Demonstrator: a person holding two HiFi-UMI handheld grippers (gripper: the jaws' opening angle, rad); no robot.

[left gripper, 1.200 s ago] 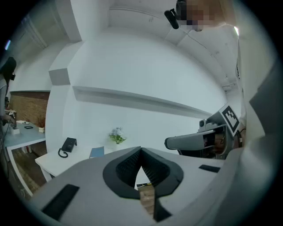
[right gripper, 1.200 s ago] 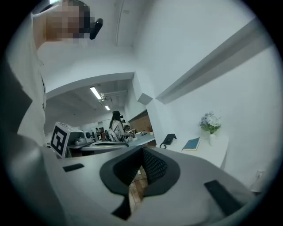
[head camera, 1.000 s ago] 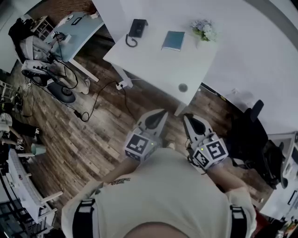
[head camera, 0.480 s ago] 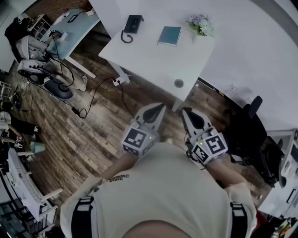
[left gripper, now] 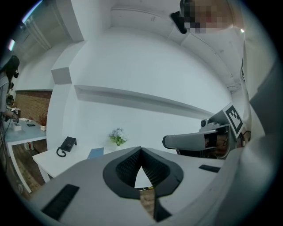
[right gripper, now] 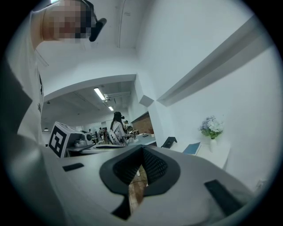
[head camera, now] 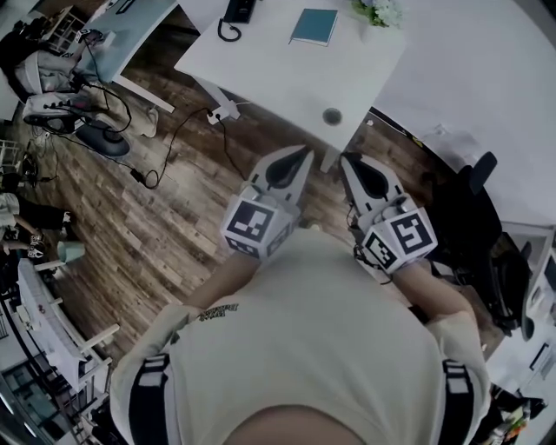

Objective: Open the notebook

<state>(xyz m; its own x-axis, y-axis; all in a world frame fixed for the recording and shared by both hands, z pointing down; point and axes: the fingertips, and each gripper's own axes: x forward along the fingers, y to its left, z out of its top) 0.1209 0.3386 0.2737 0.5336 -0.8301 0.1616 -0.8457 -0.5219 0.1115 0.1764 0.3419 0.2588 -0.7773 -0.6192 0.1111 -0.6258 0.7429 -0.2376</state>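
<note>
**Both grippers closed and empty, short of the table**

The left gripper (head camera: 295, 161) and right gripper (head camera: 354, 167) each have their jaw tips pressed together with nothing between them. They are held side by side in front of the person's chest, roughly level, pointing at the white table (head camera: 287, 78) from over the wood floor (head camera: 174, 217). The notebook (head camera: 314, 26) lies closed at the table's far side, between a phone (head camera: 236, 10) and a vase (right gripper: 212, 145) holding flowers (head camera: 378, 10).
</note>
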